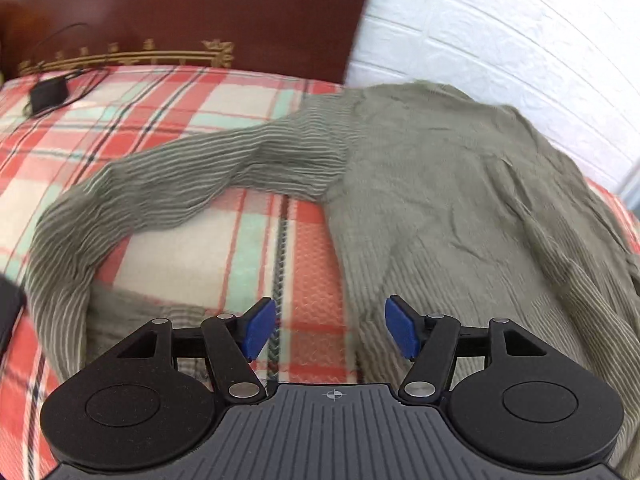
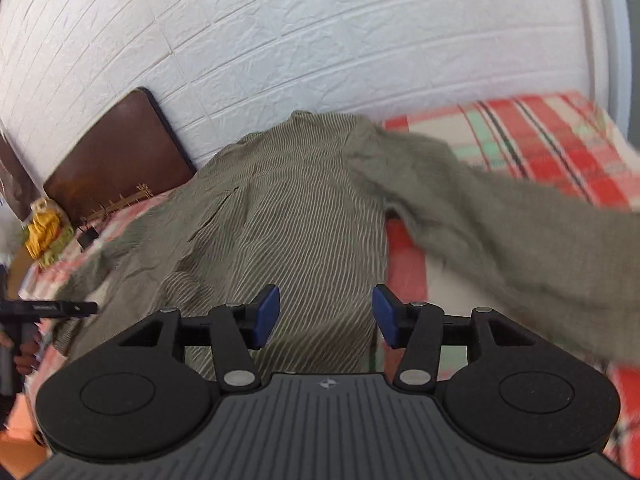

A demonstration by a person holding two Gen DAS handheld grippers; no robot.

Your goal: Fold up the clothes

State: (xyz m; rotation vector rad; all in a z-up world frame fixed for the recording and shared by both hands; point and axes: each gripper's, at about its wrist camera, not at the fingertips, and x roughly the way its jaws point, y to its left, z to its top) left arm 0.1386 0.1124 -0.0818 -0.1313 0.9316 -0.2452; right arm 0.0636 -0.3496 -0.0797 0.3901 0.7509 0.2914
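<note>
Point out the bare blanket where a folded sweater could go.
Bare plaid blanket lies under the arching left sleeve, and more between that sleeve and the headboard, beside the black adapter. The sweater body crowds the wall side.

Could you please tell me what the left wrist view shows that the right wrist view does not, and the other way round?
Only the left wrist view shows the left gripper, open and empty, and the headboard's gold trim. Only the right wrist view shows the right gripper, open and empty, a yellow bundle and a hand. Both show the sweater spread on the plaid blanket, the headboard and the white wall.
</note>
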